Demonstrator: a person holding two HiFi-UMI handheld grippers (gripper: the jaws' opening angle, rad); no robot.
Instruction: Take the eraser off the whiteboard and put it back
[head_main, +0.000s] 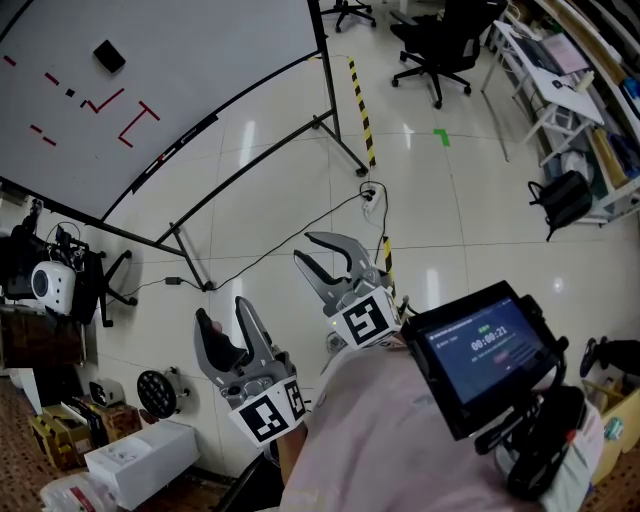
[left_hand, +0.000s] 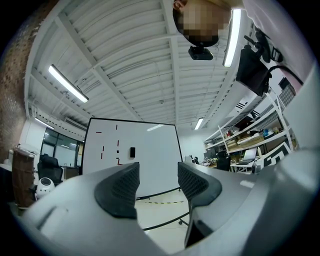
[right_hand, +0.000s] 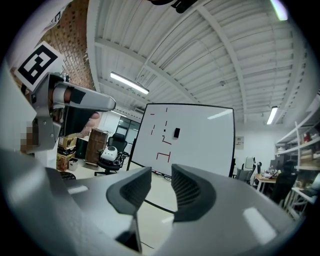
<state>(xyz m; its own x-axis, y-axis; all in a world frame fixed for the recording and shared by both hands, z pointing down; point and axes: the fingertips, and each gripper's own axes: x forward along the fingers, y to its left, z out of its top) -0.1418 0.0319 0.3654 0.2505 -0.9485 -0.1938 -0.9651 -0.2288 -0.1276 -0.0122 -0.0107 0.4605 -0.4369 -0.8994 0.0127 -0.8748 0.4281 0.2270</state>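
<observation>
a small black eraser (head_main: 109, 55) sticks flat on the whiteboard (head_main: 200, 60), tilted, in its upper part, just above the red marks.

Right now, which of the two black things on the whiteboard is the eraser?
The eraser is the larger block, alone above the red strokes. The other is a tiny black spot among the red dashes.

Screen (head_main: 490, 350) at chest shows timer 00:00:21; other txt unreadable.

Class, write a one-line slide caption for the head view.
Left gripper and right gripper, both open and empty, held short of the whiteboard, where the black eraser sits untouched.
</observation>
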